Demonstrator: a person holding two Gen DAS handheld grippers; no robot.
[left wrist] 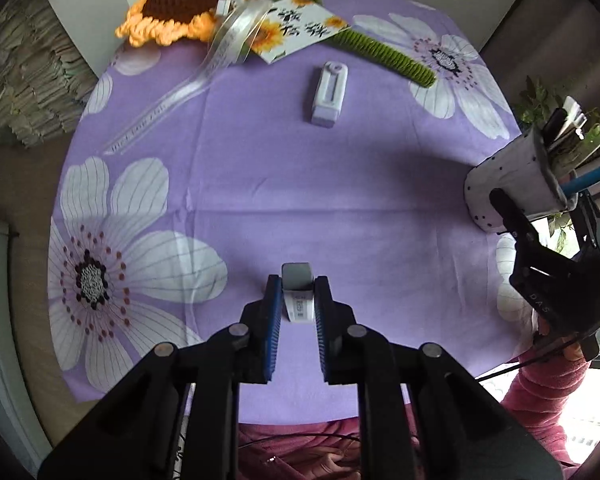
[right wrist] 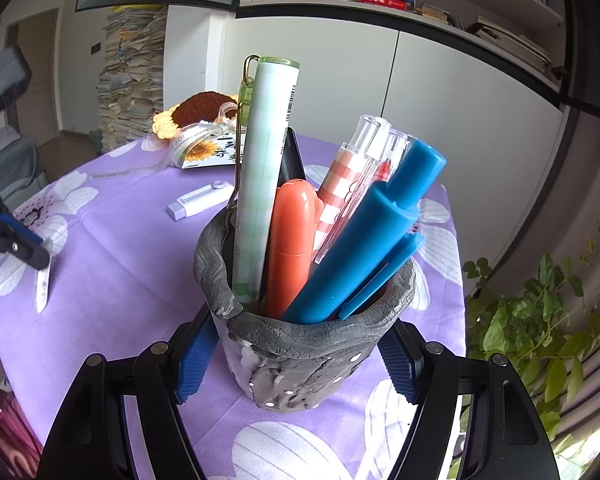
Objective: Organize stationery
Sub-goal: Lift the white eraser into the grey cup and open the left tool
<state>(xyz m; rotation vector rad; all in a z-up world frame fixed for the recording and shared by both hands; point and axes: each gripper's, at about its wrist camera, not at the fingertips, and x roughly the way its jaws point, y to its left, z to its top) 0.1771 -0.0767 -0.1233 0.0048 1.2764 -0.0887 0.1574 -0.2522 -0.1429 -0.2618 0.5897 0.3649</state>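
Left gripper (left wrist: 297,294): blue pads clamped on a small white eraser (left wrist: 297,300) in a printed sleeve, grey end foremost, held over the purple flowered tablecloth (left wrist: 235,184). Nothing lies between it and the cloth directly below.

Right gripper (right wrist: 300,364): blue pads pressed on either side of a grey, white-dotted pen holder (right wrist: 300,364) standing on the cloth near the table's right edge.

Holder contents, upright or leaning: blue marker (right wrist: 364,240), orange marker (right wrist: 293,248), red-checked clear pen (right wrist: 346,184), pale green checked tube (right wrist: 265,176) with a green clip pen just beside it, a dark item behind, mostly hidden. The holder is crowded; little open room shows at its mouth.

Mid table: lilac-and-white correction tape dispenser (left wrist: 328,94), lying flat, well apart from both grippers.

Far edge: crocheted sunflower (left wrist: 179,4) with green stem, clear ribbon, and a sunflower-printed card (left wrist: 300,28) lying across the stem.

Beyond the table: stacked papers (right wrist: 133,76), white cabinets, bookshelf, a leafy plant (right wrist: 540,328) at right.
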